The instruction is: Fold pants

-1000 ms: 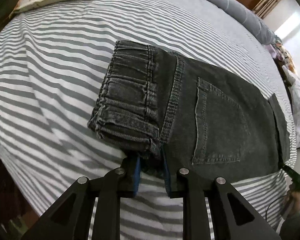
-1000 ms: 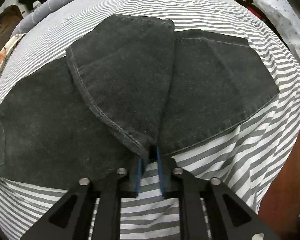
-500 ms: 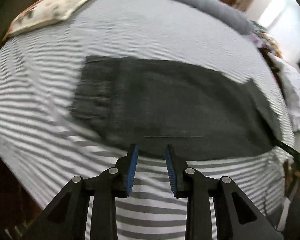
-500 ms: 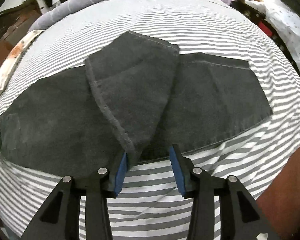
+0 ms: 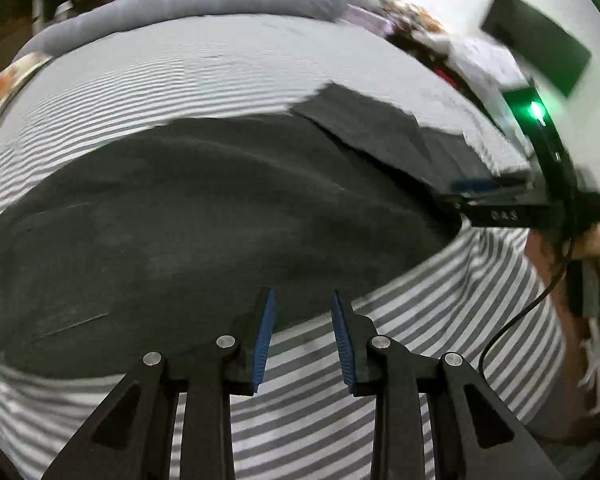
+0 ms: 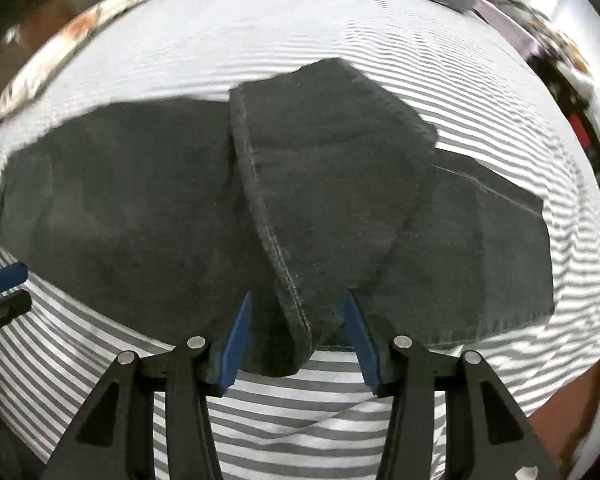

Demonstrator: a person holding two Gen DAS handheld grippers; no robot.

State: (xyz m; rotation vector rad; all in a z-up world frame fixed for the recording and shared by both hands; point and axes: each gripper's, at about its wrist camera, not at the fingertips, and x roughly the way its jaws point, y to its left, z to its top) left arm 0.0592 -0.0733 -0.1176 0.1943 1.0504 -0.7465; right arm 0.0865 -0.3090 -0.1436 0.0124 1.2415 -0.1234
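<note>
Released pants [image 6: 180, 208], flat on striped bed [image 6: 340, 408]

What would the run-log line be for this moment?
task: fold pants | left gripper: open, empty | right gripper: opening, folded leg hem between jaws | pants: on striped bed

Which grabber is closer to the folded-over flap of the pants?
Right. The right gripper straddles the flap, its jaws opening. The left gripper hangs open farther along the pants.
</note>
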